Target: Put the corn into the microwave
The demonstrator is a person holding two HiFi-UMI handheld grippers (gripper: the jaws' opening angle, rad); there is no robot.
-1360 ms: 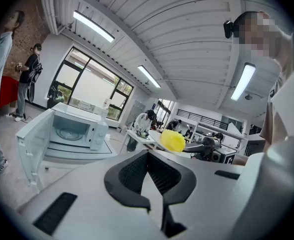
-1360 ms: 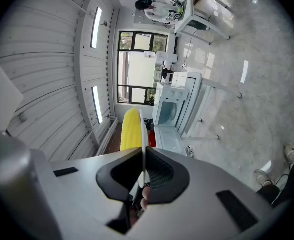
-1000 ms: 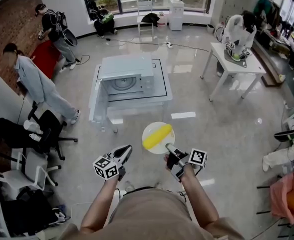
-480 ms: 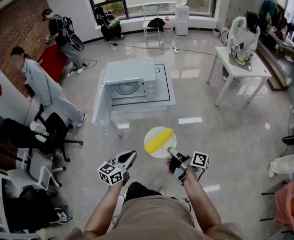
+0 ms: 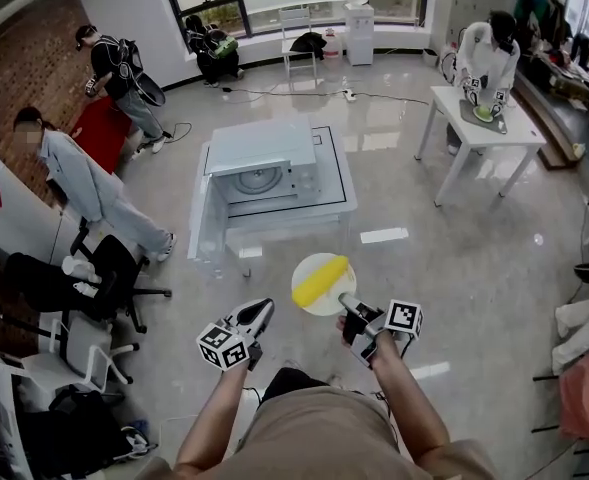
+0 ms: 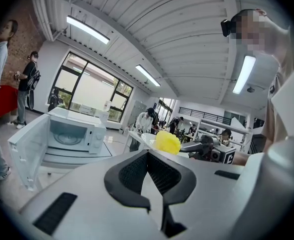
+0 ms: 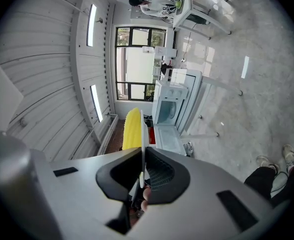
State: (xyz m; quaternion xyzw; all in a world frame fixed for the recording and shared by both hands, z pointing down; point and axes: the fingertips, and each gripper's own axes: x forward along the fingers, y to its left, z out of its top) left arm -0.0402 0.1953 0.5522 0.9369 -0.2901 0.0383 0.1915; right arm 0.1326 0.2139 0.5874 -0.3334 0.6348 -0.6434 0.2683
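Right jaws clamped on plate rim with the corn on the plate; left jaws together, nothing in them.
Right gripper [image 5: 349,303] pinches the edge of a thin round white plate [image 5: 326,305]. The yellow corn [image 5: 321,279] lies across the plate just beyond the jaw tips. Left gripper [image 5: 262,311] sits beside it, apart from the plate. Well ahead of both jaws is a boxy white microwave [image 5: 259,158], door [image 5: 201,213] swung open to their left, on a low white desk [image 5: 332,183]. Glossy grey floor [image 5: 454,258] lies between. People and a black office chair [image 5: 104,268] are off to the left.
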